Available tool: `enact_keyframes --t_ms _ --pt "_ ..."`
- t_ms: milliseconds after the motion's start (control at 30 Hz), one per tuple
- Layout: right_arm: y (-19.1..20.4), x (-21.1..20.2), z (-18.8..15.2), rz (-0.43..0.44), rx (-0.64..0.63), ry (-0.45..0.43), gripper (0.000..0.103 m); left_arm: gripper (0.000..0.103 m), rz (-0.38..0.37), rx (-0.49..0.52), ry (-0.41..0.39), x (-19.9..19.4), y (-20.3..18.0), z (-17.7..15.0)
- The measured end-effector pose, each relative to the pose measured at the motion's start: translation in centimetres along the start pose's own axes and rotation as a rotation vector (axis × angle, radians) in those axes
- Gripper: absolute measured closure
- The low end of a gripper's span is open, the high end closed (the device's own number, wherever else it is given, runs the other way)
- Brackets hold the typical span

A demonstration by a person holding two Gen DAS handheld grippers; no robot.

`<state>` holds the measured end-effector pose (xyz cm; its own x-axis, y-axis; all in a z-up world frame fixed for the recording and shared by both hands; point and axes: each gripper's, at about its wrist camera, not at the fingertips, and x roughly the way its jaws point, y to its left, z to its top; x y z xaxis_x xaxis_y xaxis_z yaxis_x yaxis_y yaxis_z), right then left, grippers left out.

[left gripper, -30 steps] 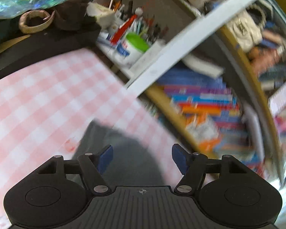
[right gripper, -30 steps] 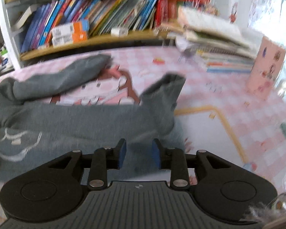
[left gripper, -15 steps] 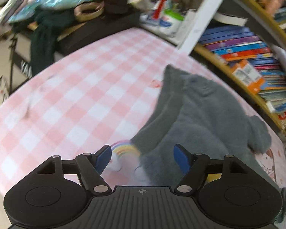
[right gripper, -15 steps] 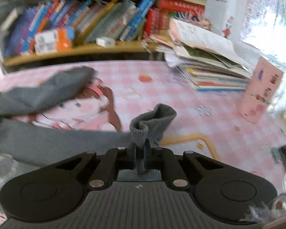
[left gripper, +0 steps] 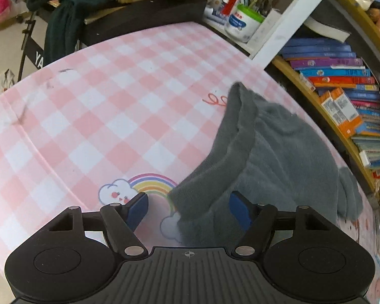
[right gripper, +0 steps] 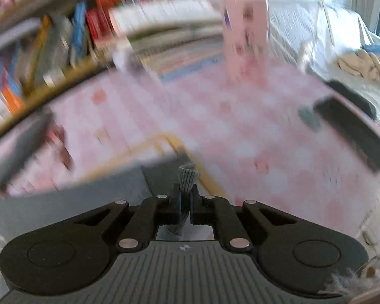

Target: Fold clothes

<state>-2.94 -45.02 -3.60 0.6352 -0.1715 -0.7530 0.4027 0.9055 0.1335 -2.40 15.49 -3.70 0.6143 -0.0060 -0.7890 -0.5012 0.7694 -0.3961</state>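
A grey knit sweater (left gripper: pixel 273 149) lies bunched on the pink checked table (left gripper: pixel 114 106), its ribbed hem folded along the left side. My left gripper (left gripper: pixel 188 209) is open, its blue pads either side of the sweater's near corner, not closed on it. My right gripper (right gripper: pixel 186 204) is shut on the ribbed cuff of a grey sleeve (right gripper: pixel 187 177), which sticks up between the pads. The right wrist view is heavily motion-blurred; more grey fabric (right gripper: pixel 71 202) shows to the left.
A bookshelf (left gripper: pixel 342 96) full of books runs along the table's far side. A white tub (left gripper: pixel 243 22) and pens stand at the back. A dark table with clothes (left gripper: pixel 71 12) stands beyond the left edge. A pink box (right gripper: pixel 245 38) and a black object (right gripper: pixel 352 129) are at the right.
My right gripper closed on the sleeve cuff and now swings fast with it, blurring the view. My left gripper pulled back and now sits at the sweater's near corner, still open.
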Motion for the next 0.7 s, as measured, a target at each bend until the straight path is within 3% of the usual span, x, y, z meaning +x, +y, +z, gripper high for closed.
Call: enact_keyframes --t_ms 67,100,133,200,267,400,467,533,600,700 --pt "-0.3 0.1 -0.5 -0.016 0.007 -0.001 0.097 0.040 0.012 0.008 -0.013 0.2 -0.3 0.1" --pt "0.0 0.1 -0.7 -0.022 -0.004 -0.006 0.097 0.058 0.013 0.002 -0.013 0.3 -0.3 0.1" --pt "0.2 0.0 -0.8 -0.024 -0.019 -0.006 0.097 0.068 0.005 -0.016 -0.006 0.4 -0.2 0.2" --pt "0.6 -0.1 -0.9 -0.028 -0.045 -0.006 0.096 0.085 -0.019 -0.051 0.003 0.6 0.2 0.3" --pt "0.6 0.2 -0.7 -0.026 -0.050 -0.003 0.096 0.095 -0.053 -0.083 -0.011 0.1 0.8 0.5" --pt "0.9 0.4 -0.5 0.006 -0.063 0.021 0.096 0.097 -0.142 -0.089 -0.137 -3.9 1.9 1.9" --pt "1.8 0.1 -1.0 0.056 -0.079 0.041 0.096 0.097 -0.127 -0.086 -0.208 -5.8 2.8 3.2" --pt "3.0 -0.4 -1.8 0.123 -0.102 0.066 0.096 0.097 -0.078 -0.103 -0.247 -6.3 4.1 4.3" --pt "4.6 -0.9 -2.8 0.192 -0.131 0.088 0.095 0.096 0.003 -0.095 -0.234 -5.6 5.6 5.2" --pt "6.7 -1.5 -3.9 0.244 -0.176 0.097 0.093 0.085 0.135 -0.090 -0.153 -4.1 7.3 5.8"
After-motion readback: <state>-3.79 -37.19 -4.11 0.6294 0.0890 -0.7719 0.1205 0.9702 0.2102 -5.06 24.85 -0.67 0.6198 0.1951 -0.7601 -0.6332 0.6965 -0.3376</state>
